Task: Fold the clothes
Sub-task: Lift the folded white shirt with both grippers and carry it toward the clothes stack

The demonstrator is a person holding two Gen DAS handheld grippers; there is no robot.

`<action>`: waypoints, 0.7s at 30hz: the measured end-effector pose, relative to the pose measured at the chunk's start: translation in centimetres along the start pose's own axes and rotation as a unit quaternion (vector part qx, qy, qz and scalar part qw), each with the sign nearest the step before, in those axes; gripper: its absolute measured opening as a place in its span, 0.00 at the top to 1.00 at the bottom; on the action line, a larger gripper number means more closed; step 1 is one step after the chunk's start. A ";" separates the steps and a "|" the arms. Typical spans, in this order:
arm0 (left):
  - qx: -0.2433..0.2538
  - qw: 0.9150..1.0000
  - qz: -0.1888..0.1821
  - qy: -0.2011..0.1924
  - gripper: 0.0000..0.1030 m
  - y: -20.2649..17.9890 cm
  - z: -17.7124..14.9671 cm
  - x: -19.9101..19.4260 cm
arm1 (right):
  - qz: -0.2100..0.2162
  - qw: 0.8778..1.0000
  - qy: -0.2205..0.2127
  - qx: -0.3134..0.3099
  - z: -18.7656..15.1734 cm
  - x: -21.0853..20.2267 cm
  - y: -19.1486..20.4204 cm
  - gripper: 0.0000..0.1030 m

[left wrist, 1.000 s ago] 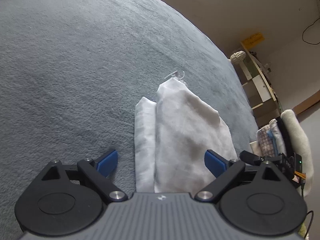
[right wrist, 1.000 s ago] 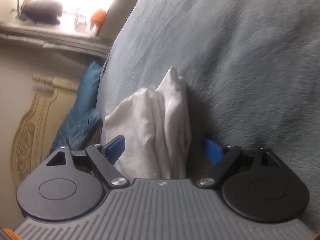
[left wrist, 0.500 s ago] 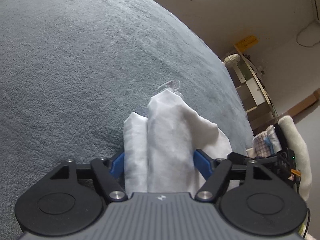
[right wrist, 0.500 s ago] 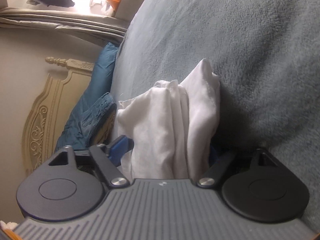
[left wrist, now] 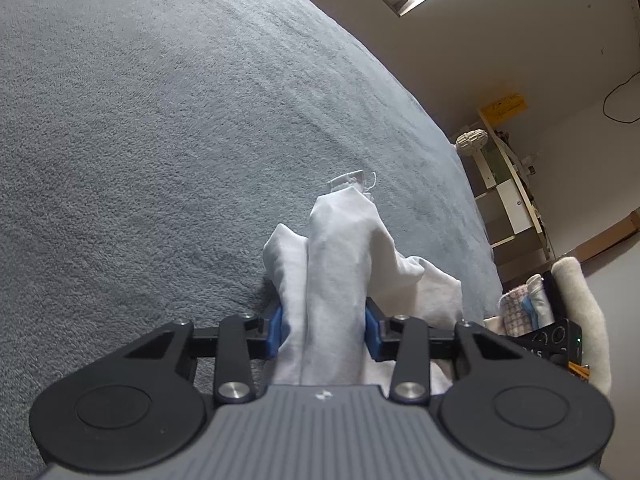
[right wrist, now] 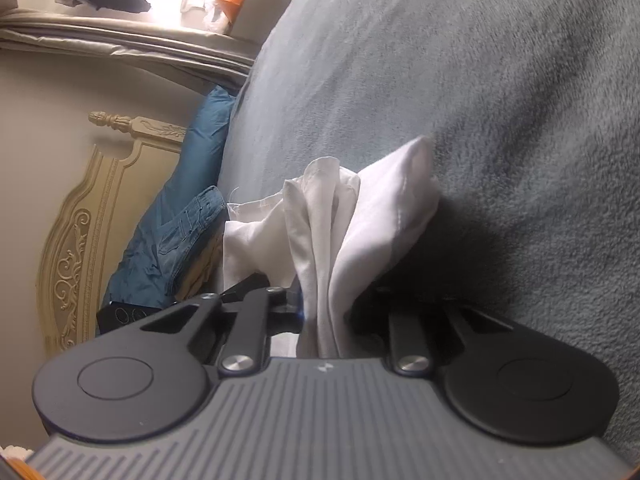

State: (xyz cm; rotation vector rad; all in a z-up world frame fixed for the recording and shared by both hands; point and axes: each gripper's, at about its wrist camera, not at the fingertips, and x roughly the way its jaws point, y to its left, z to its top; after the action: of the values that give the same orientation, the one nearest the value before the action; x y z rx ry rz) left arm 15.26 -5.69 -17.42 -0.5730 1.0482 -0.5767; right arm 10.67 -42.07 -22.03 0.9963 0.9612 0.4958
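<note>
On a bed spread with a grey fleece blanket (left wrist: pixel 168 128), the left gripper (left wrist: pixel 322 330) was closing on a folded white garment (left wrist: pixel 340 272), its blue pads (left wrist: pixel 275 330) pressed against either side of the bunched cloth. The garment lay on the blanket near the bed's edge, running forward from the jaws to a hemmed corner with loose threads. To the right of it, past the edge of the bed, stood a wooden shelf unit (left wrist: pixel 508 200) against the wall, with a stack of folded textiles (left wrist: pixel 520 304) nearer the gripper. In the right wrist view, a carved cream headboard (right wrist: pixel 92 216) stood at far left, with blue denim clothing (right wrist: pixel 176 232) heaped beside it. Further right, the right gripper (right wrist: pixel 326 312) was also closing, its jaws clenched tight on the gathered folds of the white garment (right wrist: pixel 360 216), which rose out of the jaws in creased layers. The grey blanket (right wrist: pixel 500 100) filled the right side.
</note>
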 end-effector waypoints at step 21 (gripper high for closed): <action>0.040 0.994 -0.093 -0.046 0.65 -8.6 0.2 -7.7 | 0.018 0.993 -0.080 -0.082 -1.0 -9.2 8.9 0.87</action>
State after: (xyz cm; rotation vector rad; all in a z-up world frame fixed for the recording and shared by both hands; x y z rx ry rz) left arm 11.13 -6.63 -6.67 -0.6254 0.8863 -0.7462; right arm 5.67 -44.08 -10.36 0.8915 0.7494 0.5084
